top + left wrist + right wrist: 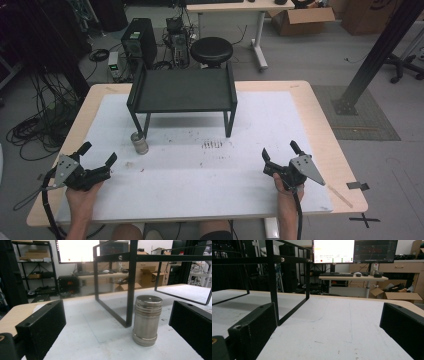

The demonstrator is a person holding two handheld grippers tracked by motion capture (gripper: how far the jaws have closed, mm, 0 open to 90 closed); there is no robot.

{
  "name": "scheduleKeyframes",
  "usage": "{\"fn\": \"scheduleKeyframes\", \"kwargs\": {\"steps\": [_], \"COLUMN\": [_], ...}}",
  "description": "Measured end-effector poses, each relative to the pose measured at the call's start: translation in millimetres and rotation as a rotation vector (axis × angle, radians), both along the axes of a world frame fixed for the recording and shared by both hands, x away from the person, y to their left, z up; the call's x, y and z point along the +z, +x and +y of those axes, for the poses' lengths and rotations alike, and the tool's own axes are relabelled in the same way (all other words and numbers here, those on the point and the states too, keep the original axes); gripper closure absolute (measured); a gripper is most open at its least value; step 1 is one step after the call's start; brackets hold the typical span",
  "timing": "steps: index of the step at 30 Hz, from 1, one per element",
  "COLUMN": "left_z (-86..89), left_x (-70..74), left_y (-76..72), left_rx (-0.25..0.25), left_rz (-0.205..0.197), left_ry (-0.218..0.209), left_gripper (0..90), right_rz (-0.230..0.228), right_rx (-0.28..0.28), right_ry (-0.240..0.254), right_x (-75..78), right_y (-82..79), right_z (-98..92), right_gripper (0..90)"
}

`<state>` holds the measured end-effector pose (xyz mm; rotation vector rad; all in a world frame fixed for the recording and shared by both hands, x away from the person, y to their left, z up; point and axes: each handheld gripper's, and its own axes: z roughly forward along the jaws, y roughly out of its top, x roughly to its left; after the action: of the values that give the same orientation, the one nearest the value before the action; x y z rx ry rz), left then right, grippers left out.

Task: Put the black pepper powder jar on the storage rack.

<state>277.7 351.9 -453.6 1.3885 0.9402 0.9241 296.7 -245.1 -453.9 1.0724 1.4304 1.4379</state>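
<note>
High view first: we hold the left gripper [98, 153] near the table's [320, 125] near-left corner, its jaws spread wide with nothing between them. Our right gripper [279, 151] sits near the near-right edge, jaws likewise released and empty. Both rest low over the white mat [260, 170].

We see the steel can [140, 143] standing upright on the mat, just beside the front-left leg of the black stand [182, 90], ahead and to the right of the left gripper, well apart from it.

Left gripper view: the can [147, 320] stands ahead between the lines of our two jaws, nearer the right one, not touched by either. The stand's leg [131, 282] rises just behind it; we cannot tell whether they touch.

Right gripper view: our jaws frame bare mat [332, 330], with the stand's frame [272, 277] off to the left.
</note>
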Motion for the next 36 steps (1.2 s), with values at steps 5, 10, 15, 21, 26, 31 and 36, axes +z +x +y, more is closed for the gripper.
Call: {"fn": "scheduleKeyframes", "kwargs": {"steps": [5, 10, 15, 21, 26, 31, 36], "left_z": [0.0, 0.1, 0.3, 0.1, -0.4, -2.3, -1.7], "left_x": [-0.1, -0.1, -0.1, 0.3, 1.1, 2.3, 10.2], "left_y": [-0.2, -0.2, -0.2, 0.6, 1.7, 2.4, 4.6], "left_rx": [0.0, 0.002, 0.002, 0.005, -0.005, -0.024, -0.076], "left_rz": [-0.003, -0.003, -0.003, 0.004, 0.019, 0.036, 0.06], "left_ry": [0.0, -0.005, -0.006, -0.006, -0.002, 0.001, -0.002], "left_gripper": [0.4, 0.3, 0.2, 0.7, 1.8, 1.7, 3.9], "right_rz": [0.0, -0.002, -0.007, -0.007, -0.007, -0.006, -0.005], "right_rx": [0.0, 0.0, 0.002, 0.002, 0.002, 0.004, 0.005], "right_ry": [-0.005, -0.005, -0.009, -0.011, -0.011, -0.013, -0.013], "right_x": [0.0, 0.0, -0.1, -0.1, -0.1, 0.0, 0.0], "right_y": [0.0, -0.3, -0.6, -0.6, -0.6, -0.5, -0.4], "right_z": [0.5, 0.5, 0.7, 1.0, 1.0, 1.1, 1.1], "right_gripper": [0.8, 0.5, 0.3, 0.6, 0.6, 0.8, 0.8]}}
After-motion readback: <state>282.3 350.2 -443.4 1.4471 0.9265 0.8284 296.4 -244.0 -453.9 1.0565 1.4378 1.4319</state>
